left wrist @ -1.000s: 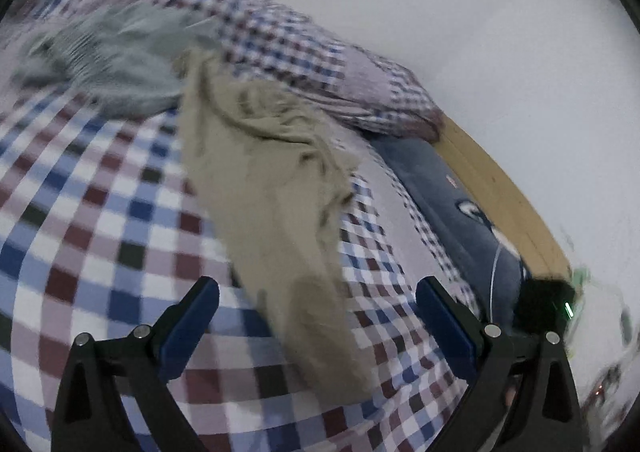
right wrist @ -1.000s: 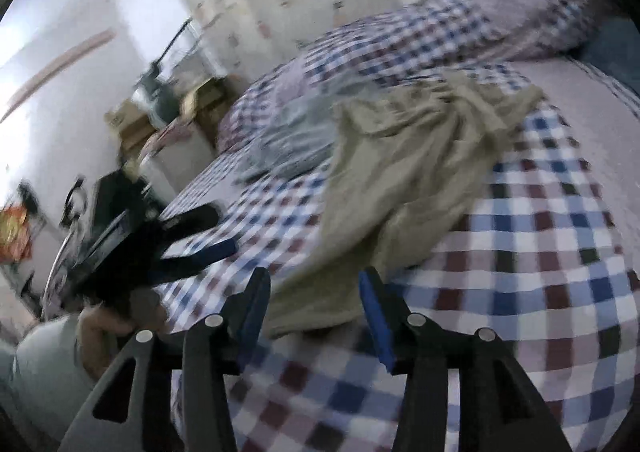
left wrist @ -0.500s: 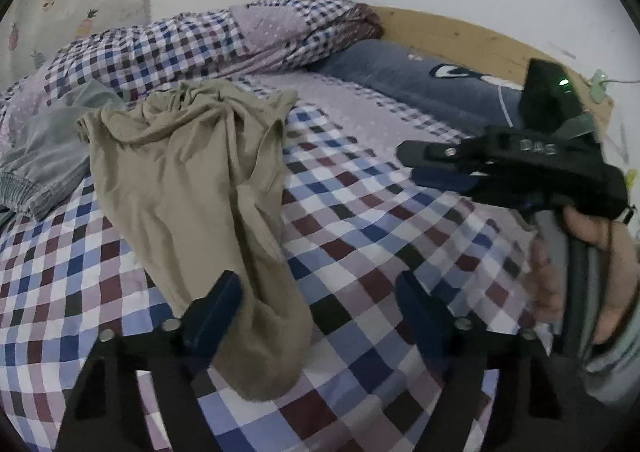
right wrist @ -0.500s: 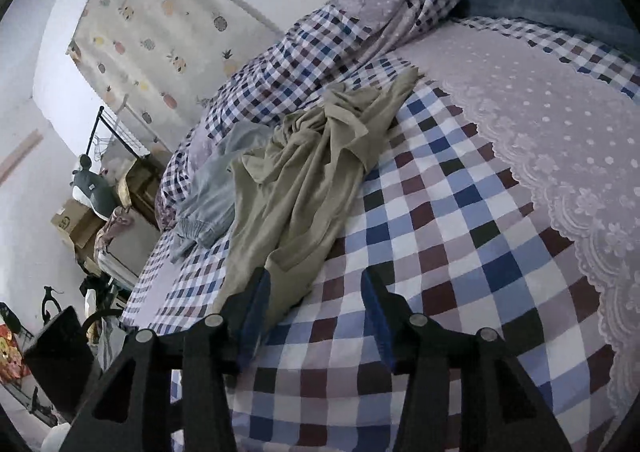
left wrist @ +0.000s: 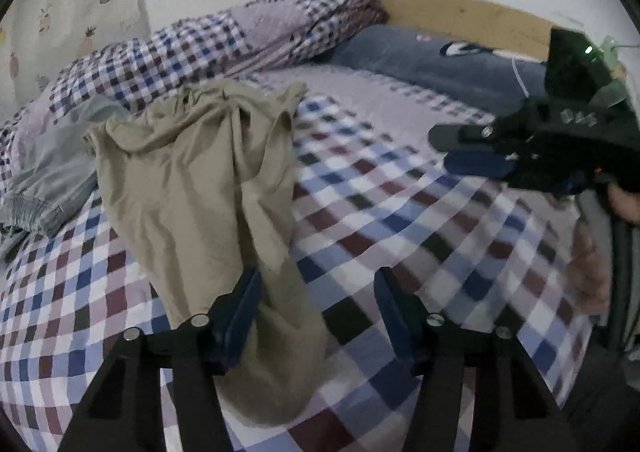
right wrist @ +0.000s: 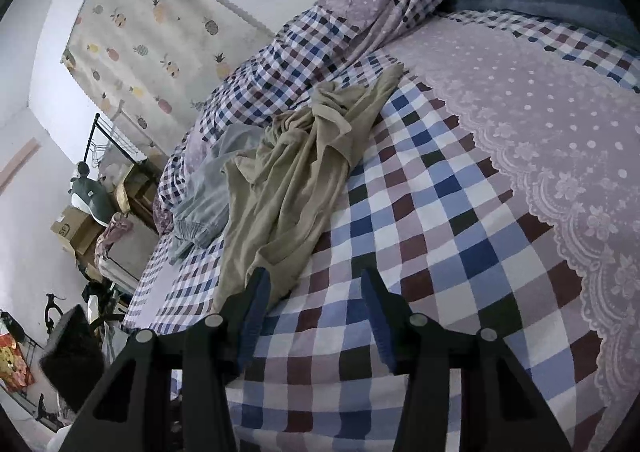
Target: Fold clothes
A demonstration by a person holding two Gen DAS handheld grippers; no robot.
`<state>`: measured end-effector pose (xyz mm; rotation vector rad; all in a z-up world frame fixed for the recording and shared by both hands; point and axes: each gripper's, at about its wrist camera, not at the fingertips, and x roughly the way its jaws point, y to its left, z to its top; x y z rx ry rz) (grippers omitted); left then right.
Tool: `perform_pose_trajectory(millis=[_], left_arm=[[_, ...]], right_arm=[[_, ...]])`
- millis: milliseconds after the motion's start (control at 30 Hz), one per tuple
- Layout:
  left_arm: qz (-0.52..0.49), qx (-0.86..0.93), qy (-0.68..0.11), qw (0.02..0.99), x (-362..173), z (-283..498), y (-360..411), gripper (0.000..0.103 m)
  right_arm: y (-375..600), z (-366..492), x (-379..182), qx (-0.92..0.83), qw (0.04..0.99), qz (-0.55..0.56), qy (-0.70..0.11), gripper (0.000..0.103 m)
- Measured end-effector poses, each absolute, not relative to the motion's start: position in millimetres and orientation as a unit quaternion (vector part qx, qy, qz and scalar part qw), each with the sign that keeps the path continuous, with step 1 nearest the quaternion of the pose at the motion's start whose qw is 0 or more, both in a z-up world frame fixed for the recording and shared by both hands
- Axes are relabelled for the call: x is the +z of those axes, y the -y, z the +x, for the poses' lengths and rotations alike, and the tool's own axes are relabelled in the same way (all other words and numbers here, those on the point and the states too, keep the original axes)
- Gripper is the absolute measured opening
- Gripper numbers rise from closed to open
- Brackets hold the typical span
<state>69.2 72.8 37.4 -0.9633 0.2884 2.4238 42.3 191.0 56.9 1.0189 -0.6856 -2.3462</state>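
Khaki garment (left wrist: 200, 188), probably trousers, lying crumpled lengthwise on the checked bedspread (left wrist: 400, 220): bunched at the far end, one narrow end trailing near. The cloth reads as thin, limp and light; it will drape and slide, so hold it at the near hem or an outer edge. Left gripper (left wrist: 316, 312) with jaws closing, the near hem between them, pads not yet pressing. Right gripper (right wrist: 312, 316) half open over bare bedspread, just right of the garment's near edge. Grey ribbed-cuff garment (left wrist: 44, 172) beside it, left.

Grey garment (left wrist: 48, 168) partly hidden under the khaki trousers (left wrist: 200, 192).
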Motion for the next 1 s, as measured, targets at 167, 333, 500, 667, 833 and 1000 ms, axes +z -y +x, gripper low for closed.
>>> perform_pose_trajectory(millis=[167,333,500,667,833,1000], left_arm=[[-0.362,0.888,-0.151,0.239,26.7,68.3,-81.1,0.047],[-0.375,0.894,-0.114,0.219,27.3,57.1,-64.0,0.014],[-0.351,0.912,-0.057,0.206,43.6,53.1,-40.1,0.006],[-0.313,0.933,0.012,0.175,68.9,48.0,-1.7,0.003],[-0.307,0.937,0.069,0.154,75.8,41.3,32.6,0.002],[-0.294,0.934,0.144,0.145,81.0,39.0,67.4,0.002]], right_arm=[[-186.7,40.7,54.9,-0.858,0.246,0.378,0.247,0.052],[-186.0,41.1,53.0,-0.858,0.243,0.381,0.244,0.052],[-188.6,40.6,52.0,-0.859,0.238,0.382,0.243,0.052],[-188.6,39.4,51.5,-0.860,0.236,0.384,0.239,0.052],[-185.6,38.3,49.8,-0.860,0.236,0.388,0.232,0.052],[-182.4,37.1,47.7,-0.860,0.237,0.391,0.227,0.052]])
